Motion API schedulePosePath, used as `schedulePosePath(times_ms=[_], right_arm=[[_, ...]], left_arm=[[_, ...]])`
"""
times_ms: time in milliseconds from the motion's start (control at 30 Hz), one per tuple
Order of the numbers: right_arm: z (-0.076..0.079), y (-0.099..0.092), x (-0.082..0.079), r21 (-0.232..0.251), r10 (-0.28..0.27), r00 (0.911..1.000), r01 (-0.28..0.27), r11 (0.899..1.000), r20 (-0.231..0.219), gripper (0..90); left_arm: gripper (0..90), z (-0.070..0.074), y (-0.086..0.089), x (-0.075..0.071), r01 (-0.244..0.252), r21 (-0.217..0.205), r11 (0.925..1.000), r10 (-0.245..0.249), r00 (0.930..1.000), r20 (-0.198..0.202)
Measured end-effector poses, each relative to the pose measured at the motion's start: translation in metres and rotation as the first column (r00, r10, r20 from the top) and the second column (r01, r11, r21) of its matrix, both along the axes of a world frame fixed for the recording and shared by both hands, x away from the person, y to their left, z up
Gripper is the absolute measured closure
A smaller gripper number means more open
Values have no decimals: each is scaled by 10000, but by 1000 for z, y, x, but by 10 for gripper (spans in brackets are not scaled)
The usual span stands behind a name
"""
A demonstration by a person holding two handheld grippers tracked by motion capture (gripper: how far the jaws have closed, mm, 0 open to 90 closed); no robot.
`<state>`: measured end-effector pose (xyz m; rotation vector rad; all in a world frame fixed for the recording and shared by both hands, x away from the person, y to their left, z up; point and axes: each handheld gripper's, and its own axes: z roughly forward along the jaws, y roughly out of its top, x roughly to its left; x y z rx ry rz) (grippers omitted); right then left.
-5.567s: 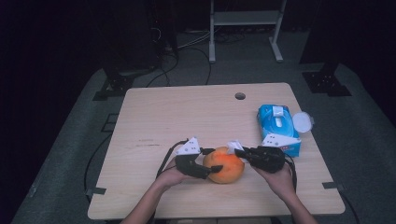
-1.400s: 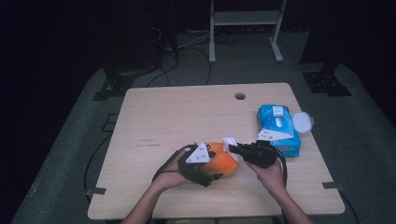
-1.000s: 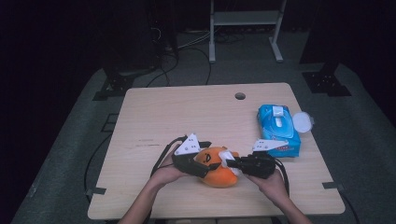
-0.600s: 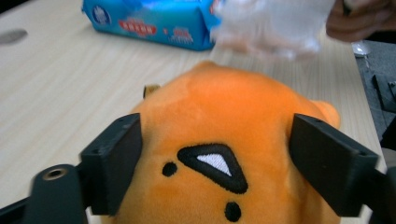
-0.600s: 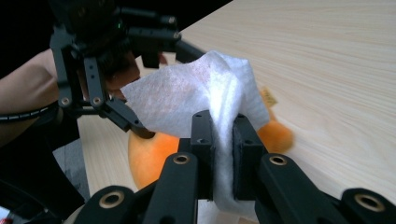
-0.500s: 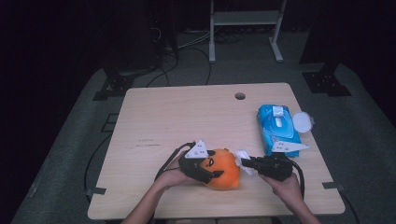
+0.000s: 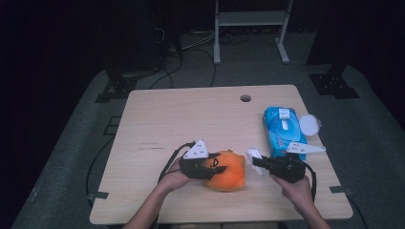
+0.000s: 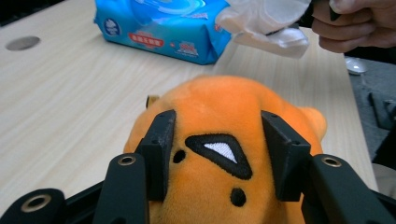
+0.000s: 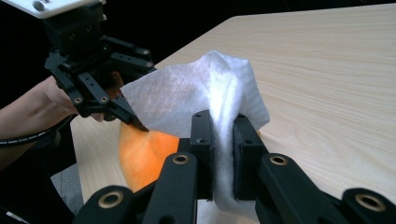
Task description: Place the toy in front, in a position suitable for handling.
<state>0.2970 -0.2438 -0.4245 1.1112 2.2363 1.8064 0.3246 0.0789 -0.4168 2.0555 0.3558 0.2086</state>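
1. Since half a second ago, the left claw (image 7: 210, 167) has just been closing its jaws, and they now squeeze the orange plush toy (image 7: 228, 170) between them; the right claw (image 7: 258, 162) has drawn slightly away from the toy, toward three o'clock.
2. Seen from the left gripper view, both black pads press into the toy's (image 8: 224, 154) soft sides, on either side of a black-and-white triangular patch with black dots around it.
3. The right claw (image 9: 219, 135) is clamped tight on a white wipe (image 9: 201, 93), which fans out above the jaws and hangs close to the toy's (image 9: 142, 156) orange flank, apart from it.
4. On the table (image 7: 191, 119) the toy sits near the six o'clock edge, a little right of centre, between the two hands.
5. A blue pack of wipes (image 7: 282, 129) lies at about two o'clock from the toy, near the right edge, with a round white lid (image 7: 309, 125) touching it at three o'clock.
6. Bare wood stretches from nine to twelve o'clock of the toy, broken by a small round hole (image 7: 245, 98) near the far edge.
7. Beyond the table lie grey floor, cables and a metal frame (image 7: 250, 19) at twelve o'clock, in a dark room.
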Motion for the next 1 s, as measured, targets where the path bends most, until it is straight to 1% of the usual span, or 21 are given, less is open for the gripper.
schedulePosePath(times_ms=[133,200,233,267,333,400,433,467,500,567,633,700,733,767,800,833,867,933,967,1000], right_arm=[[0,0,0,-17,18,10000,-18,10000,-11,804],[0,1,0,-11,26,10000,-26,10000,-23,804],[0,1,0,-18,17,10000,-17,10000,-24,804],[0,0,0,-27,-3,10000,3,10000,-15,804],[1,-1,0,-7,-60,10000,60,10000,32,804],[2,-3,1,23,-138,9999,138,9999,58,805],[3,-5,1,4,-180,9998,180,9998,71,804],[3,-6,1,6,-212,9997,212,9998,74,804],[3,-8,1,-15,-246,9997,246,9997,96,804],[3,-11,2,-176,-346,9993,348,9992,152,805],[3,-14,2,-459,-455,9987,466,9979,242,804],[3,-15,2,-819,-459,9985,483,9955,307,804],[1,-17,2,-1129,-469,9982,508,9923,368,804],[0,-17,1,-1284,-453,9984,492,9905,330,804],[-2,-19,1,-1464,-441,9985,482,9880,309,804],[-4,-20,1,-1698,-464,9986,500,9842,251,804],[-8,-23,1,-1960,-483,9987,509,9793,181,804],[-13,-26,0,-2352,-505,9987,498,9707,30,796],[-17,-30,0,-2584,-561,9984,523,9646,-73,785],[-20,-32,0,-2727,-579,9980,490,9609,-250,773]], left_arm=[[517,3,7,4,-405,-563,9976,407,9992,19],[523,5,10,7,-702,-713,9950,711,9974,112],[523,6,13,9,-950,-819,9921,975,9949,264],[523,7,14,10,-1087,-912,9899,1122,9931,336],[522,8,19,14,-1451,-1186,9823,1514,9874,452],[521,8,24,18,-2051,-1347,9694,2164,9734,750],[521,8,27,19,-2268,-1344,9646,2390,9675,823],[520,6,30,22,-2518,-1356,9582,2656,9593,955],[520,4,33,24,-2754,-1443,9504,2909,9515,999],[516,-3,41,29,-3280,-1663,9299,3456,9340,904],[513,-8,46,32,-3523,-1630,9216,3686,9259,829],[506,-11,49,34,-3631,-1566,9185,3782,9223,797],[500,-12,49,34,-3659,-1498,9185,3794,9223,737],[494,-14,49,34,-3671,-1388,9198,3790,9226,715],[485,-16,49,35,-3633,-1268,9230,3733,9253,668],[479,-18,49,34,-3580,-1298,9246,3680,9277,623],[473,-18,49,34,-3599,-1303,9238,3697,9272,598],[457,-17,50,35,-3574,-1216,9260,3656,9292,533],[448,-17,50,35,-3562,-1224,9264,3643,9298,517],[439,-17,51,35,-3541,-1222,9272,3620,9309,492]])
